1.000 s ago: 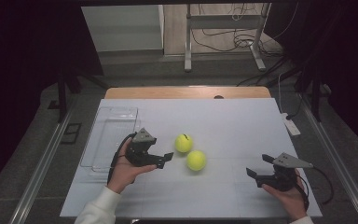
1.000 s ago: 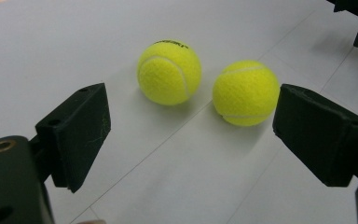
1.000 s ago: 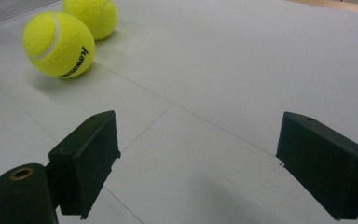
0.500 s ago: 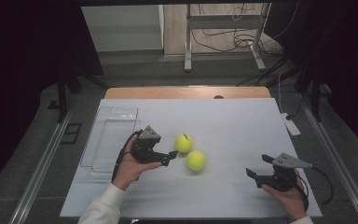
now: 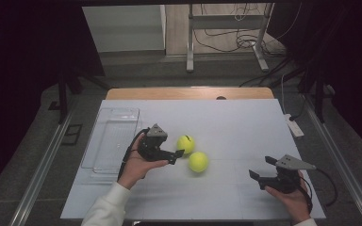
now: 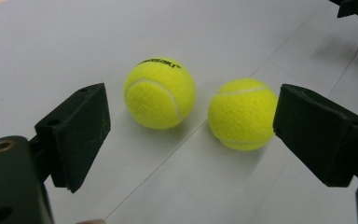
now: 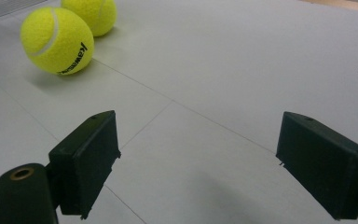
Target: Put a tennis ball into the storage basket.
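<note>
1. Two fuzzy yellow-green tennis balls lie on the pale grey desk (image 5: 245,127) at the centre of the high view, close together but apart. The farther ball (image 5: 185,144) sits slightly up and to the left of the nearer ball (image 5: 198,161).
2. A clear rectangular plastic tray (image 5: 111,139) stands at the left of the desk, left of the balls, and nothing can be made out inside it.
3. The left tool (image 5: 178,155) is held just left of the balls, its tips close beside the farther ball and pointing right. Its jaws are spread and pinch nothing.
4. In the left gripper view the printed ball (image 6: 160,93) lies at centre left and the plain-faced ball (image 6: 242,113) at centre right, both beyond the jaw tips, resting on the desk and untouched.
5. The right tool (image 5: 261,168) is at the lower right of the high view, well apart from the balls, its jaws spread on nothing.
6. In the right gripper view the two balls lie at the upper left, far from the jaws.
7. By judgement, the work is at its start: the left tool is lined up on the balls, but no ball is gripped or lifted. If the tray is the goal, both balls are left to move.
</note>
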Tool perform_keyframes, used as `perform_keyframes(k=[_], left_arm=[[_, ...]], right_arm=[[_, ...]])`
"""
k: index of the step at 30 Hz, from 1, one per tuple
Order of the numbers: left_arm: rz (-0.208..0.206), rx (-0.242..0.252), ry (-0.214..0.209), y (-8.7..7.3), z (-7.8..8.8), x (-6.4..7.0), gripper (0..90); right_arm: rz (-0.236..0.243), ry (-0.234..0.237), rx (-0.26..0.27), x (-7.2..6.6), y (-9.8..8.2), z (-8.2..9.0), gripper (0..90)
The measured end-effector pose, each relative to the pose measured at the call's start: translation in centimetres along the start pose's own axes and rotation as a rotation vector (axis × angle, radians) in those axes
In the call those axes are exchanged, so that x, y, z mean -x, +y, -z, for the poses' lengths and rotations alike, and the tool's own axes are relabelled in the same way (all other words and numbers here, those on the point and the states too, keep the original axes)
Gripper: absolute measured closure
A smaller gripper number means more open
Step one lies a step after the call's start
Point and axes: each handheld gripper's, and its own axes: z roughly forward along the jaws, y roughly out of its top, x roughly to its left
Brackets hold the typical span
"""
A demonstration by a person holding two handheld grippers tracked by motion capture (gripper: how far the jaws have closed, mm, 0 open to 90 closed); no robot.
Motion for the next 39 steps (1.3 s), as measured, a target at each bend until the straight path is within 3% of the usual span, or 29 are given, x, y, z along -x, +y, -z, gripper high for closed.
perform_keyframes(k=[15, 39], left_arm=[[0.014, 0.013, 0.018, 0.8, -0.6, -0.6, 12.4], [0.016, -0.020, 0.014, 2.0, -2.9, -1.5, 12.3]], right_arm=[[0.003, 0.005, 0.000, -0.1, 0.1, -0.2, 13.0], [0.004, 0.006, -0.003, -0.1, 0.0, -0.2, 13.0]])
